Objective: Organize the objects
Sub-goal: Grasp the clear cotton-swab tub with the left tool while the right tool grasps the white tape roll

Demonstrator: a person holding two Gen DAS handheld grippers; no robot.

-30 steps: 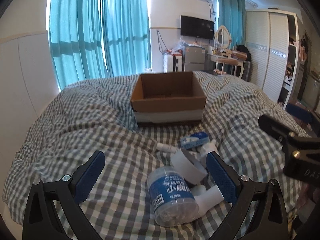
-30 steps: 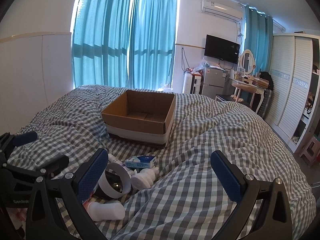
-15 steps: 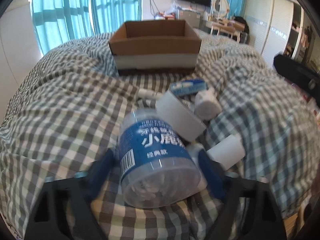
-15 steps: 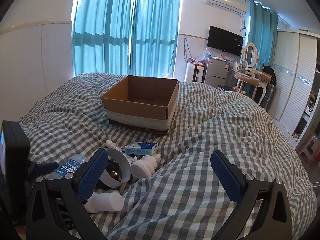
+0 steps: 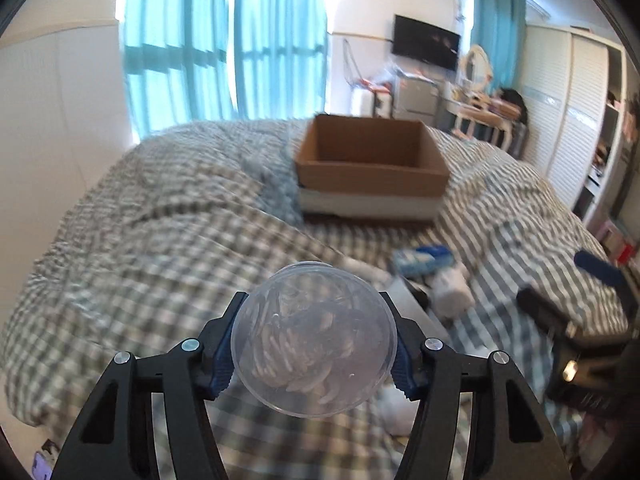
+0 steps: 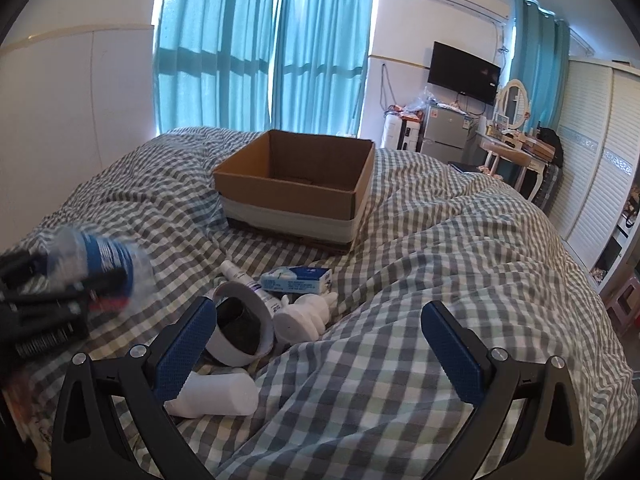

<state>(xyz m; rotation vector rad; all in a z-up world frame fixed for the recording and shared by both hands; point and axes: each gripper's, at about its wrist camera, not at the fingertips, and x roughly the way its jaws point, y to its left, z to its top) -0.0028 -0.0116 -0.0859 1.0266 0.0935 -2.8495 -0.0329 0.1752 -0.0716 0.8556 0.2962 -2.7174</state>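
Note:
My left gripper [image 5: 314,344] is shut on a clear plastic jar with a blue label [image 5: 314,340] and holds it above the bed; the jar also shows in the right wrist view [image 6: 100,260]. An open cardboard box [image 5: 370,168] stands further back on the checked duvet, also seen in the right wrist view [image 6: 294,184]. My right gripper [image 6: 320,344] is open and empty above the duvet. To its left lie a tape roll [image 6: 240,328], a white bottle [image 6: 216,396], a white figurine [image 6: 306,316], a blue-white carton [image 6: 298,280] and a small tube [image 6: 244,276].
The checked duvet [image 6: 420,280] is rumpled, with a raised fold to the right of the pile. A white wall panel [image 6: 60,120] runs along the left. A wardrobe [image 6: 600,152] and a dressing table [image 6: 512,152] stand at the right beyond the bed.
My left gripper closed on the jar and lifted it off the duvet, tipping it so its round end faces the camera. My right gripper has stayed open and nearly still.

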